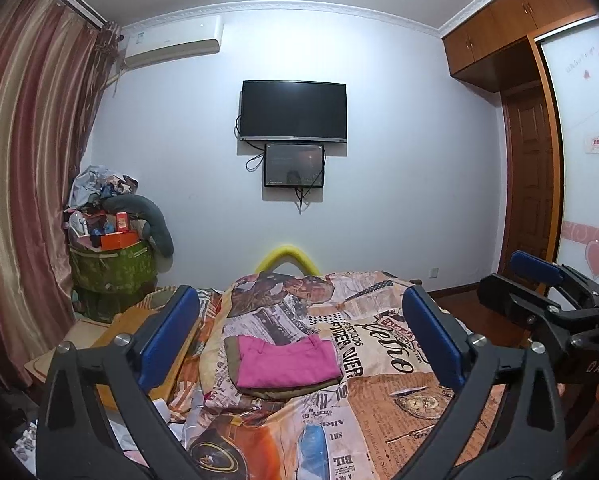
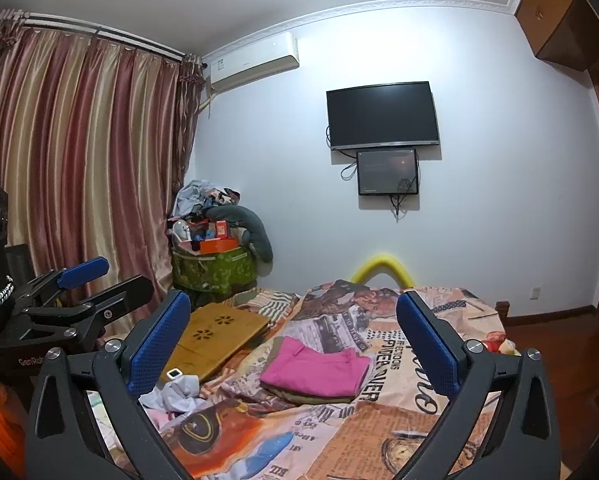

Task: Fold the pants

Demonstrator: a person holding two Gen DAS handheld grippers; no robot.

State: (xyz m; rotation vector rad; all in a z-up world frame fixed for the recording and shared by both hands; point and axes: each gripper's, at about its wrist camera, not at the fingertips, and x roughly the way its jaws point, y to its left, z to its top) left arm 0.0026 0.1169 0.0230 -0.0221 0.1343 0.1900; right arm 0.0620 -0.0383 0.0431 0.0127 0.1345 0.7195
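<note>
Folded pink pants (image 1: pixel 285 362) lie on top of a folded olive garment on the bed with its newspaper-print cover (image 1: pixel 383 364); the right wrist view shows the pink pants (image 2: pixel 315 368) too. My left gripper (image 1: pixel 299 320) hovers open above and in front of the stack, with nothing between its blue pads (image 1: pixel 431 332). My right gripper (image 2: pixel 293 322) is open as well, wide of the stack and touching nothing. At the right edge of the left wrist view the right gripper (image 1: pixel 539 280) shows; at the left edge of the right wrist view the left gripper (image 2: pixel 83 280) shows.
A wooden lap desk (image 2: pixel 215 334) lies on the bed's left side, with crumpled clothes (image 2: pixel 175 394) and a small white device beside it. A piled green bin (image 2: pixel 213 268) stands by the curtain (image 2: pixel 79 168). A TV (image 1: pixel 293 110) hangs on the far wall, and a wardrobe (image 1: pixel 527 184) is at right.
</note>
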